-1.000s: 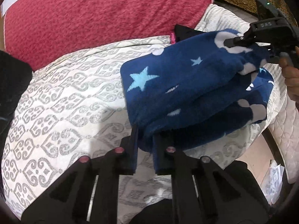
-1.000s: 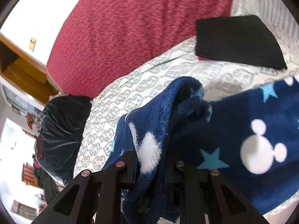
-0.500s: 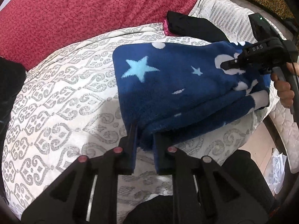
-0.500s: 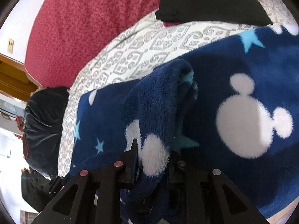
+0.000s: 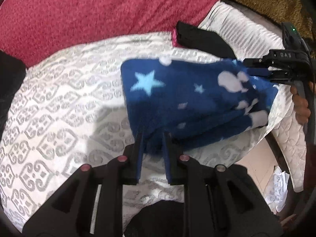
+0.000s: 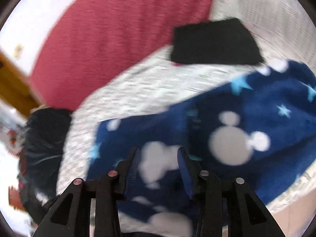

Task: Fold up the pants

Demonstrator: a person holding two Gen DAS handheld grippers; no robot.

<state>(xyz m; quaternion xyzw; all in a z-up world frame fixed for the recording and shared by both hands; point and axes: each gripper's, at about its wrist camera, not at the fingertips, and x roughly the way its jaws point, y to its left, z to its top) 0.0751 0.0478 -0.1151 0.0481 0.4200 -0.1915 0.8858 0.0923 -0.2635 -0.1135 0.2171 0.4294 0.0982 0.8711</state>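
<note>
The pants [image 5: 189, 98] are dark blue fleece with light blue stars and white mouse heads, folded over on the patterned bedspread [image 5: 59, 102]. My left gripper [image 5: 153, 138] is shut on their near left corner. My right gripper [image 6: 159, 154] has its jaws spread above the pants [image 6: 227, 130], which lie flat beneath it. It also shows in the left wrist view [image 5: 256, 67] at the pants' right end, held by a hand.
A red blanket [image 5: 98, 7] covers the far side of the bed. A folded black garment [image 6: 215, 41] lies behind the pants. A dark bundle [image 6: 43, 138] sits at the left. The bed's edge and floor [image 5: 256, 167] are at the right.
My right gripper has opened and let go of the pants' end, which now lies flat. The pants have settled lower on the bed. My left gripper keeps its hold.
</note>
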